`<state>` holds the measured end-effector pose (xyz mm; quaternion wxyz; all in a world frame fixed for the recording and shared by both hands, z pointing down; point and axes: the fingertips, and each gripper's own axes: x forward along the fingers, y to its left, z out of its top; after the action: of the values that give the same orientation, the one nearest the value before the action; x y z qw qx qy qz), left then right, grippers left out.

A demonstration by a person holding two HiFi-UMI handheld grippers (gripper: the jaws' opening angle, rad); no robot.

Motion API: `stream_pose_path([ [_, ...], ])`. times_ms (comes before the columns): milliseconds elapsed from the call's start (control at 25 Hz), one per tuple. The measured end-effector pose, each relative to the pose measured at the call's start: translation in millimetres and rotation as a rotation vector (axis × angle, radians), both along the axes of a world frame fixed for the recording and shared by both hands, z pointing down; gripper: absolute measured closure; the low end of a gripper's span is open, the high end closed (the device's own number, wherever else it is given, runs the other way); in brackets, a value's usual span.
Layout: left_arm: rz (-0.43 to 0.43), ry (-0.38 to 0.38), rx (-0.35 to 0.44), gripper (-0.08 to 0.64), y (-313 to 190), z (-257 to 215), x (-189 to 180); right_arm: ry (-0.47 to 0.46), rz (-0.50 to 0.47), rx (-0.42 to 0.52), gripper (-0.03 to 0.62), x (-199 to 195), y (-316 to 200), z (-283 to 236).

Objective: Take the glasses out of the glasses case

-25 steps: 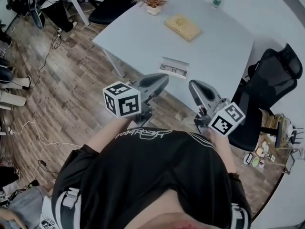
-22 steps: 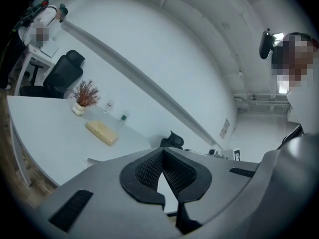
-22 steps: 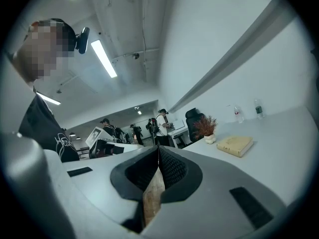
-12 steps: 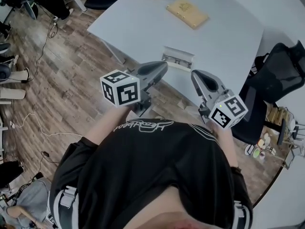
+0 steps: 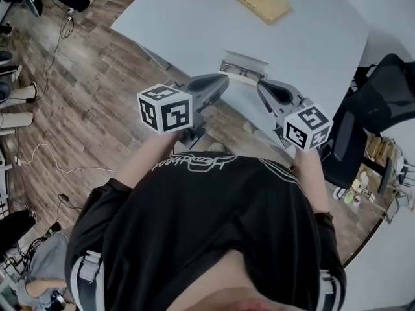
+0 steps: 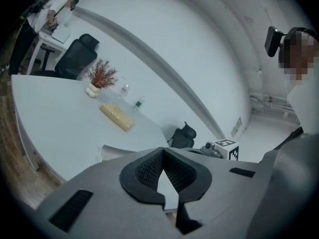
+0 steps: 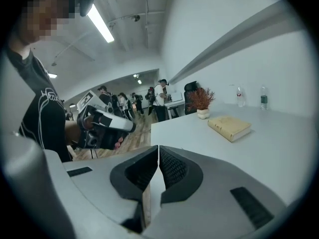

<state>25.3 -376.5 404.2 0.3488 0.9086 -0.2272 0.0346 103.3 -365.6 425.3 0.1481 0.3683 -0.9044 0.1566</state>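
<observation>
A flat tan glasses case (image 5: 258, 0) lies closed far back on the pale table (image 5: 181, 24); it also shows in the left gripper view (image 6: 117, 117) and the right gripper view (image 7: 229, 127). No glasses show. My left gripper (image 5: 220, 80) and right gripper (image 5: 262, 85) hover side by side over the table's near edge, well short of the case. In their own views the left gripper (image 6: 163, 153) and the right gripper (image 7: 158, 151) have jaw tips together with nothing between them.
A small white open box (image 5: 243, 65) sits at the table's near edge, just beyond both grippers. A potted plant (image 6: 99, 78) and two bottles (image 6: 139, 102) stand behind the case. A black office chair (image 5: 382, 96) is at the right. Wood floor (image 5: 84, 89) with cables lies left.
Both grippers and the head have moved forward toward the table; the gripper tips now reach the near edge by the white box. Both jaws stay shut.
</observation>
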Motion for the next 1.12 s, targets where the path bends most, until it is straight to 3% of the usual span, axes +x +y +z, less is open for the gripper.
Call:
stream_pose_path([
  [160,0.001,-0.025,-0.034,0.554,-5.8,19.5,5.2,0.165,-0.063,-0.001,0.581,-3.4,-6.5,26.0],
  [360,0.007,-0.031,-0.068,0.554,-9.1,32.8,7.9,0.273,-0.087,0.015,0.580,-6.1,-23.9,44.1],
  [640,-0.019,-0.019,-0.097,0.554,-8.8,42.1,3.2,0.650,-0.210,0.083,0.570,-9.3,-43.1,82.1],
  [720,-0.024,-0.023,-0.105,0.554,-7.4,46.2,0.2,0.728,-0.240,0.091,0.504,-8.8,-48.8,94.0],
  [1120,-0.052,-0.031,-0.142,0.554,-10.3,63.8,-13.2,0.845,-0.293,0.056,0.497,-4.9,-69.3,136.2],
])
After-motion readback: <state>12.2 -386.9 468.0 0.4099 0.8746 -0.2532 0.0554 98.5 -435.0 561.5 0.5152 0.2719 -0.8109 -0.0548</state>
